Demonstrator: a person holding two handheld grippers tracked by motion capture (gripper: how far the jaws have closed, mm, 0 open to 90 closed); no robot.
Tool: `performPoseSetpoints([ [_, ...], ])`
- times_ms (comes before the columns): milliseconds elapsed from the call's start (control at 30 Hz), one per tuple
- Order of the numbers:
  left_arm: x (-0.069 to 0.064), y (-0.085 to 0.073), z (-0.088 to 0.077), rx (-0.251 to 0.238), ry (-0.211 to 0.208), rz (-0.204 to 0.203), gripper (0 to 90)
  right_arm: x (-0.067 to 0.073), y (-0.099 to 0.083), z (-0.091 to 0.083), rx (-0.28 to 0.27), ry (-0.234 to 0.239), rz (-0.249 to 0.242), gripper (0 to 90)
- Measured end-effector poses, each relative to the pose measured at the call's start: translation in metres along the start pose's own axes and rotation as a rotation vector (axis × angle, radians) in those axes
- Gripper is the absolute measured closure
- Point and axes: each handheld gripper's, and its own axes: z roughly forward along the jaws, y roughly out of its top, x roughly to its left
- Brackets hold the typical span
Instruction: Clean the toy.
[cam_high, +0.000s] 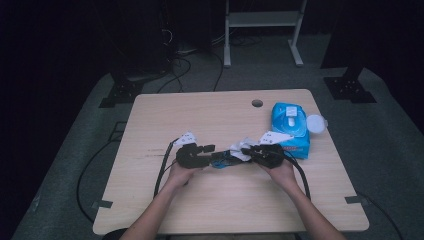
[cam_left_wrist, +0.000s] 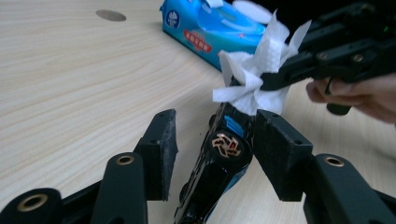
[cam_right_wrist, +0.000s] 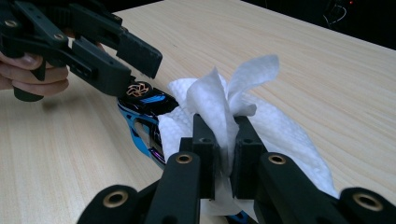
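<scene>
A glossy black and blue object (cam_left_wrist: 219, 158) with a copper pinwheel mark lies on the wooden table (cam_high: 200, 120) between my two grippers. My left gripper (cam_left_wrist: 217, 123) stands open around its near end; one pad is close against it, the other is apart. From the high view, the left gripper (cam_high: 210, 151) sits left of centre. My right gripper (cam_right_wrist: 223, 130) is shut on a crumpled white wipe (cam_right_wrist: 280, 135), which rests on the object (cam_right_wrist: 144, 105). In the left gripper view the wipe (cam_left_wrist: 254, 70) hangs from the right gripper (cam_left_wrist: 280, 77) just over the object's far end.
A blue pack of wet wipes (cam_high: 291, 125) lies at the table's right, behind the right hand, with a round white lid (cam_high: 316, 123) beside it. A cable hole (cam_high: 257, 103) is at the table's far edge. Cables trail from both grippers toward the near side.
</scene>
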Motion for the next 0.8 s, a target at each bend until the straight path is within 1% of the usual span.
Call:
performPoseSetpoints([
  [67, 0.001, 0.0, 0.0, 0.007, 0.012, -0.001, 48.2, 0.0, 0.0, 0.0, -0.001, 0.001, 0.001, 82.0],
  [100, 0.001, -0.001, 0.001, 0.012, 0.014, -0.012, 48.2, 0.0, 0.0, 0.0, -0.002, 0.002, -0.002, 82.0],
  [133, 0.002, -0.001, 0.002, 0.02, 0.02, -0.013, 48.2, 0.0, 0.0, -0.001, -0.001, 0.005, -0.003, 82.0],
  [200, 0.002, -0.002, 0.003, 0.018, 0.012, -0.031, 47.3, 0.0, 0.0, -0.001, 0.0, 0.008, -0.004, 82.0],
  [400, 0.001, -0.003, 0.004, 0.028, -0.004, -0.038, 47.0, 0.0, -0.002, -0.002, -0.007, 0.014, -0.01, 82.0],
  [567, -0.006, -0.005, 0.003, 0.04, -0.007, -0.003, 45.7, 0.004, -0.003, -0.007, 0.003, 0.027, -0.018, 82.0],
  [633, -0.008, -0.006, 0.003, 0.051, -0.014, 0.007, 44.8, 0.007, -0.005, -0.011, 0.003, 0.028, -0.026, 81.9],
  [700, -0.009, -0.006, 0.003, 0.063, -0.025, 0.02, 43.3, 0.009, -0.006, -0.013, 0.006, 0.04, -0.021, 81.9],
  [733, -0.011, -0.007, 0.004, 0.077, -0.03, 0.032, 42.1, 0.01, -0.007, -0.015, 0.008, 0.043, -0.016, 81.9],
  [767, -0.014, -0.008, 0.005, 0.097, -0.022, 0.054, 41.0, 0.011, -0.009, -0.017, 0.01, 0.043, -0.02, 81.9],
  [800, -0.016, -0.009, 0.007, 0.121, -0.003, 0.084, 40.7, 0.012, -0.01, -0.017, 0.024, 0.045, -0.024, 81.8],
])
